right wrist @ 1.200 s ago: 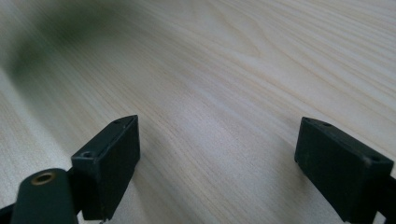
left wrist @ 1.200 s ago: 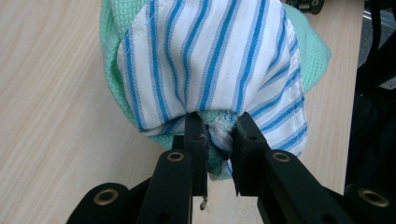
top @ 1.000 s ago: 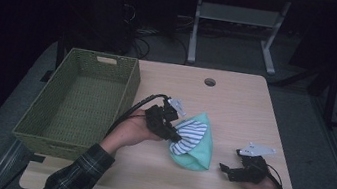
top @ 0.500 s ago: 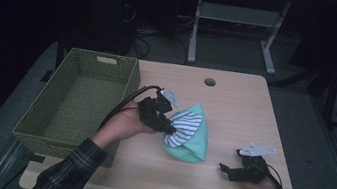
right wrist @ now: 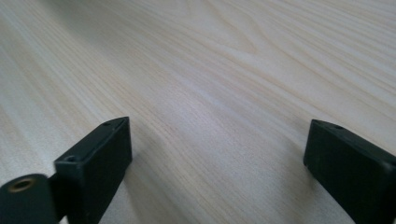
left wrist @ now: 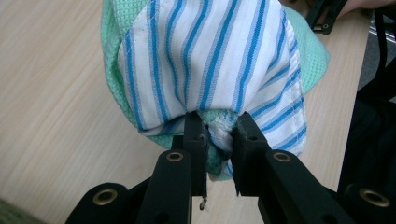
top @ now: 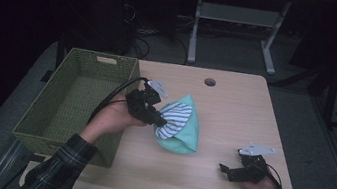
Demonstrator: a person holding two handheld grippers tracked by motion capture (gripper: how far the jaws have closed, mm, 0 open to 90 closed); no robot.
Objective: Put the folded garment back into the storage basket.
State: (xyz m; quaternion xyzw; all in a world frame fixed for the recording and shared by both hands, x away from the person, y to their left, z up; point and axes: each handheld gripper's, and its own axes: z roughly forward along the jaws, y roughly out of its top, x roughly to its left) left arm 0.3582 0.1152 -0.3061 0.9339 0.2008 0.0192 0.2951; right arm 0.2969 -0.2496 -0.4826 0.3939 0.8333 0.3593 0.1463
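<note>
A bundle of cloth hangs just above the wooden table (top: 235, 104): a white towel with blue stripes (top: 173, 118) wrapped in a mint green cloth (top: 188, 135). My left gripper (top: 156, 119) is shut on the gathered folds of both, seen close in the left gripper view, where the striped towel (left wrist: 210, 60) bulges over the green cloth (left wrist: 109, 42) and my left gripper (left wrist: 218, 140) pinches the bunched fabric. My right gripper (top: 226, 172) rests open near the table's front right, and the right gripper view shows my right gripper (right wrist: 219, 154) with jaws wide apart over bare wood.
A green woven basket (top: 74, 105) stands at the table's left edge, right beside my left hand. A round cable hole (top: 210, 82) sits at the table's far side. The left gripper's cable (top: 112, 99) loops over the basket rim.
My left gripper has carried the cloth bundle leftward and up, toward the basket. The right gripper has stayed put.
</note>
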